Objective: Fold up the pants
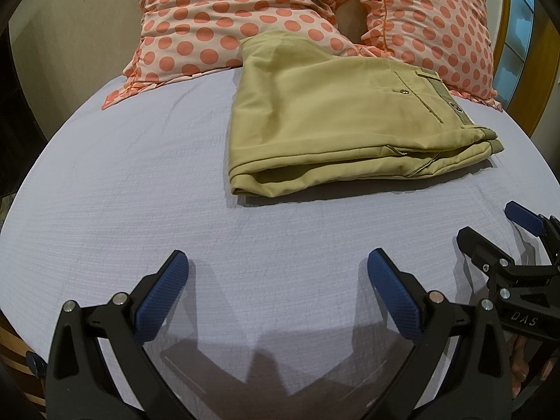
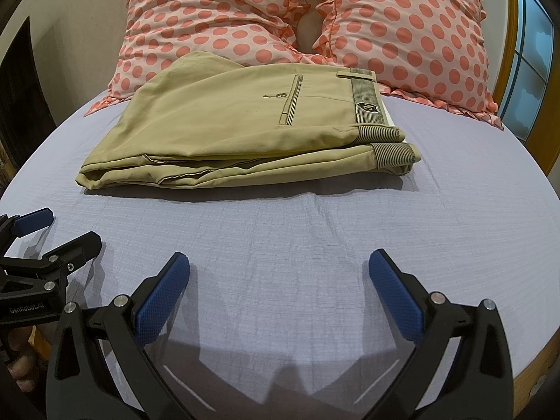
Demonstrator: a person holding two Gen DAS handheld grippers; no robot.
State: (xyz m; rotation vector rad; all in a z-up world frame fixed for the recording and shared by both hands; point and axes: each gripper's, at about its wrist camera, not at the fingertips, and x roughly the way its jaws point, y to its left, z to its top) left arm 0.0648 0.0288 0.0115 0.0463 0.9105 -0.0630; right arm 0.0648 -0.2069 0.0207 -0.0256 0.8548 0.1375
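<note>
Khaki pants [image 1: 336, 119] lie folded in a compact stack on the lilac bedsheet [image 1: 140, 182], the waistband to the right, a back pocket on top. They also show in the right wrist view [image 2: 238, 126]. My left gripper [image 1: 278, 262] is open and empty, low over the sheet, well short of the pants. My right gripper [image 2: 279, 262] is open and empty too, also short of the pants. Each gripper shows at the edge of the other's view, the right one [image 1: 490, 224] and the left one [image 2: 70, 231], side by side.
Two pink pillows with orange dots [image 2: 217, 14] [image 2: 413, 28] lean at the head of the bed, just behind the pants. A wooden-framed window [image 2: 532, 59] is at the right. The bed's edge drops off at the left [image 1: 21, 210].
</note>
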